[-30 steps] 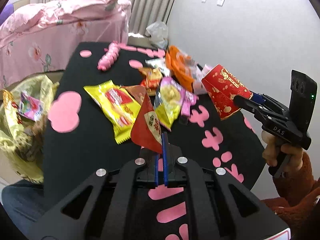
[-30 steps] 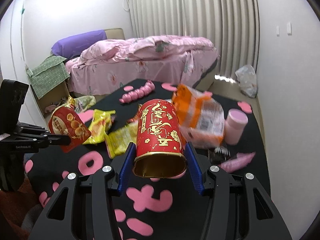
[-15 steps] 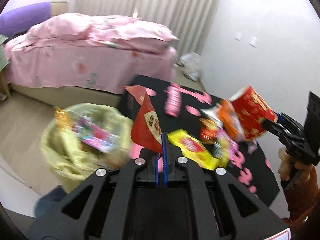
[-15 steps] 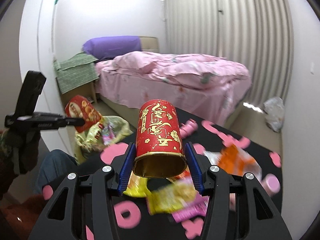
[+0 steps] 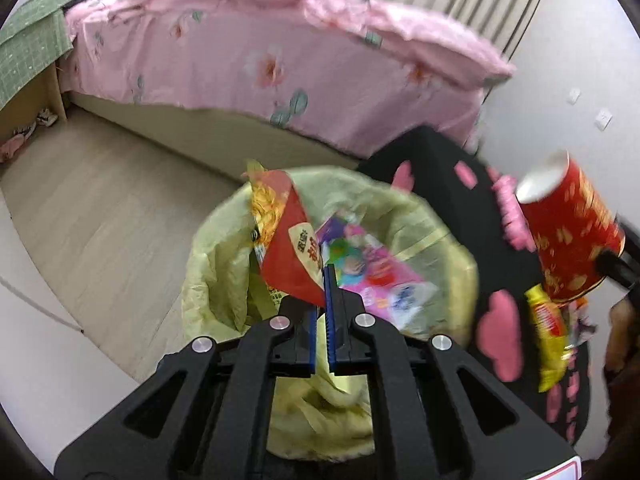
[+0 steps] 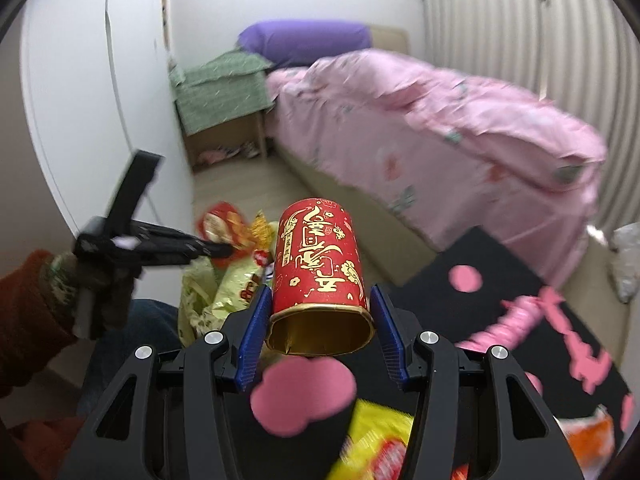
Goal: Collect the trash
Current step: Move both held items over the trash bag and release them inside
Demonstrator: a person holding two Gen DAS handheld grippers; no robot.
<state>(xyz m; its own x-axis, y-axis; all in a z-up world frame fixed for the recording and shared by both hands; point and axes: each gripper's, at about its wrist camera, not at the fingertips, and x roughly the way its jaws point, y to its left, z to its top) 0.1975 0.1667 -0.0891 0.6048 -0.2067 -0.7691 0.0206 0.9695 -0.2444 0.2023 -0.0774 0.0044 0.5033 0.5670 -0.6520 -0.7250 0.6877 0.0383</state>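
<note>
Wrapper (image 5: 294, 256) over bag rim (image 5: 224, 236) — floor (image 5: 120, 216) open beside.

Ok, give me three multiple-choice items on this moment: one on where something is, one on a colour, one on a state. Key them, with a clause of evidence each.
1. Where is the red snack packet held by the left gripper?
A. Over the open yellow-green trash bag
B. Flat on the black table
C. On the bed

2. What colour is the paper cup held by the right gripper?
A. Blue with white dots
B. Red with gold lettering
C. Plain green

3. How do the left gripper's jaws stand?
A. Wide open, nothing between them
B. Shut on the red snack packet
C. Shut on a pink cup

Key: 1 A, the left wrist view shows the packet above the bag's mouth. 2 B, red with gold lettering shows in both views. 3 B, the blue pads pinch the packet's edge.
</note>
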